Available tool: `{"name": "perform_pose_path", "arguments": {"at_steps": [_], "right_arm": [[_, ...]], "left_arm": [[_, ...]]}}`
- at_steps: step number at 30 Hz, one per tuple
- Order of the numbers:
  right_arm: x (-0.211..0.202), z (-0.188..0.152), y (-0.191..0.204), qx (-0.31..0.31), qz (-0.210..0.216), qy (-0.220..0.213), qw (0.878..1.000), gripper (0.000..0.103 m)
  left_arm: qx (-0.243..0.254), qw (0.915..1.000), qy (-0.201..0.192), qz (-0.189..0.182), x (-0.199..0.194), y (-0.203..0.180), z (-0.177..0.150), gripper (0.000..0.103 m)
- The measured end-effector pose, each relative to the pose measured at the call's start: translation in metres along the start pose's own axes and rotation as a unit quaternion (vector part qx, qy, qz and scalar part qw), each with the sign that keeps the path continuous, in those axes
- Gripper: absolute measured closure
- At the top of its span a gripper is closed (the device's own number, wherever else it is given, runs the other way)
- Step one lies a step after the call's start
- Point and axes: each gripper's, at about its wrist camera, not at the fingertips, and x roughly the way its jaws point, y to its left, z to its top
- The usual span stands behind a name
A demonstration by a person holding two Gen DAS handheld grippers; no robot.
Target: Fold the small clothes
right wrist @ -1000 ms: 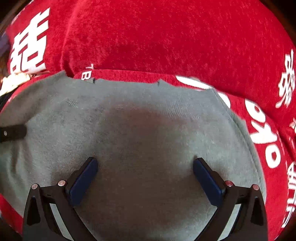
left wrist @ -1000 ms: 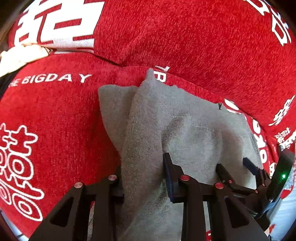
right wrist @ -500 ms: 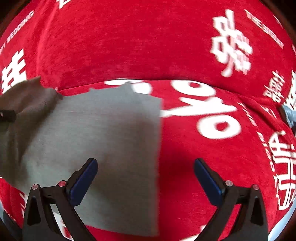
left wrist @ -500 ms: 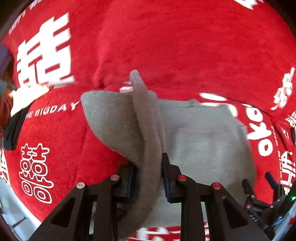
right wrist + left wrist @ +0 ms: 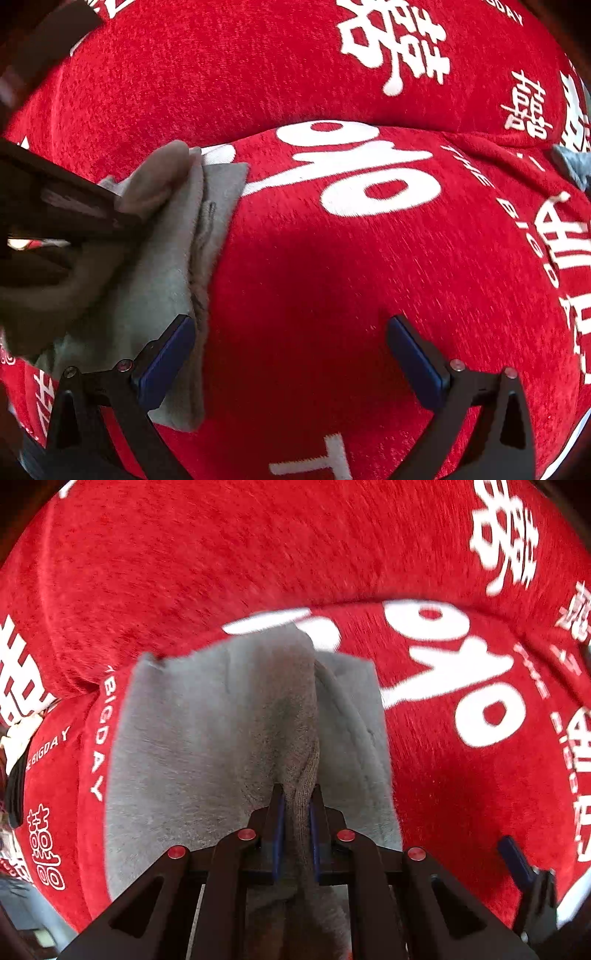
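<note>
A grey knit garment [image 5: 203, 738] lies on the red cover. My left gripper [image 5: 297, 794] is closing tight on a raised fold of it; the pads press the cloth, and the fold hangs over the flat layer beneath. In the right wrist view the garment [image 5: 166, 277] sits at the left, with the left gripper [image 5: 74, 210] as a dark bar over it. My right gripper [image 5: 291, 332] stands open above bare red cover, with nothing between its fingers. Its left pad [image 5: 166, 358] is at the garment's right edge. One of its blue pads [image 5: 515, 856] shows at the left view's lower right.
The red plush cover [image 5: 332, 258] with white lettering spreads over a seat and a raised back cushion [image 5: 295, 554]. A small grey-blue cloth [image 5: 570, 164] lies at the far right. Dark and white items [image 5: 14, 775] sit past the cover's left edge.
The left gripper has shut on a fold of the grey garment and carried it rightward across the garment. The right gripper has slid right, off the garment and over bare red cover.
</note>
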Motion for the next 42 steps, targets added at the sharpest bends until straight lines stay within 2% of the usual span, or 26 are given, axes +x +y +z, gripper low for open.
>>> {"name": "perform_pose_path", "arguments": {"at_steps": [3, 6, 8, 10, 11, 12, 15, 18, 20, 21, 24, 26, 27, 28, 29, 30, 31, 34, 37, 39, 41, 42], "right_arm": [[-0.004, -0.004, -0.005, -0.001, 0.002, -0.005, 1.0, 0.0], [-0.009, -0.004, -0.011, 0.008, 0.022, -0.01, 1.0, 0.0], [-0.012, 0.0, -0.015, 0.026, 0.053, -0.014, 0.998, 0.0], [-0.013, 0.007, -0.022, 0.054, 0.121, -0.014, 0.991, 0.0], [-0.013, 0.012, -0.024, 0.068, 0.155, -0.014, 0.985, 0.0], [-0.012, 0.022, -0.028, 0.086, 0.204, -0.015, 0.975, 0.0], [0.0, 0.048, -0.032, 0.127, 0.303, 0.0, 0.945, 0.0], [0.023, 0.081, -0.027, 0.164, 0.371, 0.032, 0.913, 0.001], [0.042, 0.1, -0.01, 0.163, 0.431, 0.075, 0.884, 0.001], [0.05, 0.107, 0.0, 0.16, 0.443, 0.095, 0.877, 0.001], [0.075, 0.115, 0.028, 0.142, 0.437, 0.151, 0.875, 0.001], [0.096, 0.117, 0.044, 0.148, 0.433, 0.177, 0.872, 0.005], [0.106, 0.117, 0.052, 0.15, 0.441, 0.186, 0.865, 0.016], [0.113, 0.117, 0.061, 0.148, 0.449, 0.197, 0.859, 0.032], [0.117, 0.119, 0.067, 0.139, 0.451, 0.203, 0.858, 0.045], [0.118, 0.121, 0.074, 0.127, 0.448, 0.206, 0.861, 0.076], [0.117, 0.123, 0.077, 0.114, 0.432, 0.204, 0.871, 0.083], [0.096, 0.137, 0.072, 0.086, 0.42, 0.155, 0.89, 0.083], [0.087, 0.146, 0.063, 0.078, 0.408, 0.123, 0.901, 0.083], [0.098, 0.145, 0.059, 0.074, 0.37, 0.135, 0.916, 0.083], [0.113, 0.138, 0.06, 0.062, 0.333, 0.153, 0.928, 0.083], [0.119, 0.134, 0.06, 0.056, 0.32, 0.162, 0.932, 0.079]], "left_arm": [[0.005, 0.9999, -0.01, 0.004, 0.003, -0.002, -0.003, 0.091], [-0.01, 0.9991, -0.016, -0.039, -0.005, 0.017, -0.003, 0.091], [-0.028, 0.9967, -0.018, -0.075, -0.008, 0.032, -0.002, 0.091], [-0.037, 0.9937, -0.019, -0.104, -0.009, 0.045, -0.004, 0.091], [-0.038, 0.9928, -0.02, -0.112, -0.01, 0.047, -0.005, 0.091], [-0.037, 0.9919, -0.024, -0.119, -0.01, 0.049, -0.006, 0.091], [-0.034, 0.9907, -0.034, -0.127, -0.012, 0.053, -0.01, 0.091], [-0.036, 0.9894, -0.039, -0.135, -0.014, 0.056, -0.011, 0.091], [-0.04, 0.9875, -0.043, -0.146, -0.017, 0.061, -0.012, 0.091], [-0.042, 0.9868, -0.044, -0.15, -0.017, 0.064, -0.012, 0.091], [-0.047, 0.9847, -0.05, -0.16, -0.021, 0.071, -0.013, 0.091], [-0.045, 0.9845, -0.055, -0.16, -0.023, 0.073, -0.013, 0.091], [-0.043, 0.9849, -0.055, -0.159, -0.022, 0.072, -0.014, 0.091], [-0.04, 0.9859, -0.052, -0.154, -0.02, 0.07, -0.014, 0.091], [-0.037, 0.9868, -0.051, -0.149, -0.019, 0.067, -0.015, 0.091], [-0.034, 0.9874, -0.051, -0.146, -0.019, 0.065, -0.015, 0.091], [-0.032, 0.9882, -0.057, -0.139, -0.021, 0.061, -0.014, 0.091], [-0.025, 0.9863, -0.084, -0.14, -0.035, 0.05, -0.009, 0.091], [-0.021, 0.985, -0.094, -0.143, -0.04, 0.033, -0.003, 0.091], [-0.012, 0.9872, -0.08, -0.137, -0.028, 0.019, -0.001, 0.09], [-0.006, 0.9902, -0.045, -0.132, -0.002, 0.009, 0.0, 0.09], [-0.007, 0.9903, -0.034, -0.134, 0.006, 0.008, 0.0, 0.087]]}}
